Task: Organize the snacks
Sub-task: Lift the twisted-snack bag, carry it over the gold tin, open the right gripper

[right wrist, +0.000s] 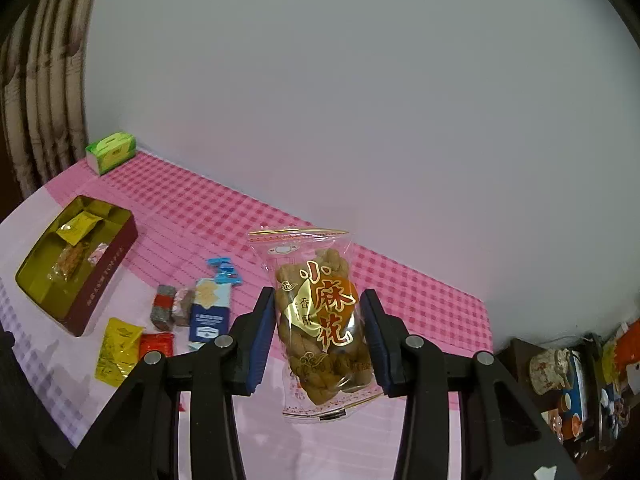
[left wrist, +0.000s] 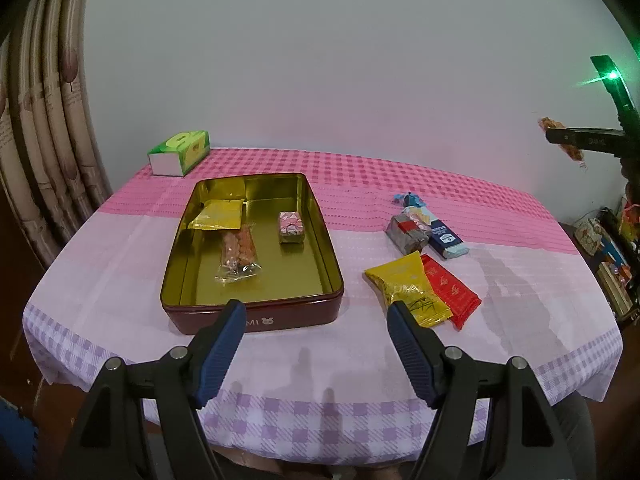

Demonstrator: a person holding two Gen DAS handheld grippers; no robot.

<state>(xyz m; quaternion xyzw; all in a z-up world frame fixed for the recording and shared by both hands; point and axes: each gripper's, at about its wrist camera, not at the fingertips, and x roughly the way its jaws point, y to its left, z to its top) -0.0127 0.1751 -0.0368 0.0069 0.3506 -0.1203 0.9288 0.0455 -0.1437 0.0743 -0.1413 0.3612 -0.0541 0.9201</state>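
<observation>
Holding the twist bag (right wrist: 320, 320) aloft, my right fingers (right wrist: 318, 330) pinched only crinkly film. It could slip before the tin (left wrist: 256, 312). Left fingers (left wrist: 316, 320) gaped, empty.

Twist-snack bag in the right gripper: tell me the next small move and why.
Probably carry the bag left toward the open tin and lower it in. The right gripper holds it clear above the table, and the tin already has three snacks with bare floor left. The left gripper is open and idle.

Open tin (left wrist: 256, 316), loose packets (left wrist: 408, 292) rightward
</observation>
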